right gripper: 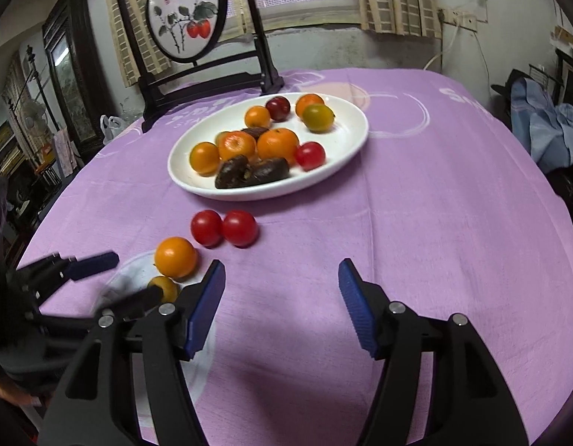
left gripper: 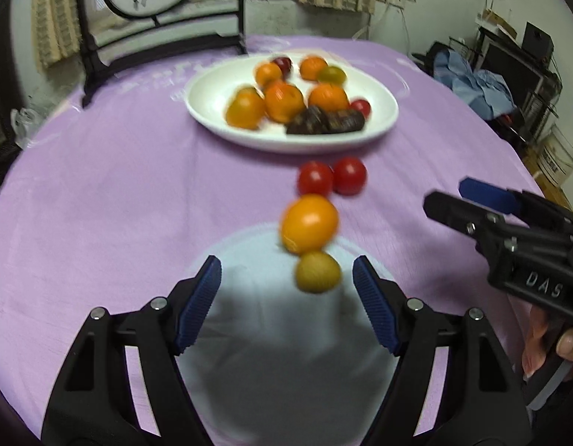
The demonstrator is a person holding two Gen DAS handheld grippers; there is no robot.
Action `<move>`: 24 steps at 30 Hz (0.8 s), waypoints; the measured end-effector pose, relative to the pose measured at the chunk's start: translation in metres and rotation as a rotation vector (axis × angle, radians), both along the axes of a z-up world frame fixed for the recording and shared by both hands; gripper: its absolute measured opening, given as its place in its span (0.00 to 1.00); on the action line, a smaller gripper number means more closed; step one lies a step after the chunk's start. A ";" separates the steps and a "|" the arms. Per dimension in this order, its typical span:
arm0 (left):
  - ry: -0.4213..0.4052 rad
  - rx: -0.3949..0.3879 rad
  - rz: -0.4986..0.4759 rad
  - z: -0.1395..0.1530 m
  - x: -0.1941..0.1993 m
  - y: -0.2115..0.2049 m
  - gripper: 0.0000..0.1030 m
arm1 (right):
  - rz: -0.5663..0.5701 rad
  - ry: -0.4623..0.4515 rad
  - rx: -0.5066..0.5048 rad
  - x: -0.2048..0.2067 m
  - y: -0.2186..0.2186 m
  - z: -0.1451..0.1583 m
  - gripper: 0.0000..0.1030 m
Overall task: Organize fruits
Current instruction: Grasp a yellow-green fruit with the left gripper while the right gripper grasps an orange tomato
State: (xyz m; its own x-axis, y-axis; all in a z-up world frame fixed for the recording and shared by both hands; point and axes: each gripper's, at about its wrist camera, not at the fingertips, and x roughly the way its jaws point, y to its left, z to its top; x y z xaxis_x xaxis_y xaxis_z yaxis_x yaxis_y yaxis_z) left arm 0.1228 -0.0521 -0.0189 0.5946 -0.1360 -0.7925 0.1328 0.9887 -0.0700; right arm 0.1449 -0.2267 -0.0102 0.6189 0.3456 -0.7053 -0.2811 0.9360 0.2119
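Note:
A white oval plate (left gripper: 212,93) (right gripper: 345,137) on the purple tablecloth holds several oranges, small tomatoes and dark dates. On the cloth in front of it lie two red tomatoes (left gripper: 331,177) (right gripper: 223,227), an orange fruit (left gripper: 309,223) (right gripper: 175,256) and a small yellow-green fruit (left gripper: 318,272) (right gripper: 165,288). My left gripper (left gripper: 286,278) (right gripper: 134,278) is open, with the yellow-green fruit between its fingertips, toward the right finger. My right gripper (right gripper: 280,282) (left gripper: 468,197) is open and empty over bare cloth, to the right of the loose fruits.
A dark wooden stand with a round painted screen (right gripper: 184,11) stands at the table's far edge behind the plate. A pale printed circle (left gripper: 279,334) marks the cloth under my left gripper. Clutter and blue cloth (right gripper: 546,122) lie beyond the table at right.

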 end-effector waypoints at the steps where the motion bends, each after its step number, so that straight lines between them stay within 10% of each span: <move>1: 0.018 -0.017 -0.002 -0.004 0.001 -0.001 0.67 | 0.003 -0.005 -0.004 0.000 0.000 0.000 0.62; 4: 0.032 -0.018 0.000 -0.011 0.007 -0.002 0.58 | 0.011 -0.019 -0.011 -0.001 0.002 0.001 0.62; 7: 0.011 -0.028 -0.012 -0.011 0.008 -0.001 0.28 | 0.026 -0.028 -0.019 -0.002 0.005 0.001 0.62; 24: -0.047 -0.004 0.080 0.005 -0.004 0.064 0.28 | 0.215 0.060 -0.109 -0.009 0.082 -0.014 0.62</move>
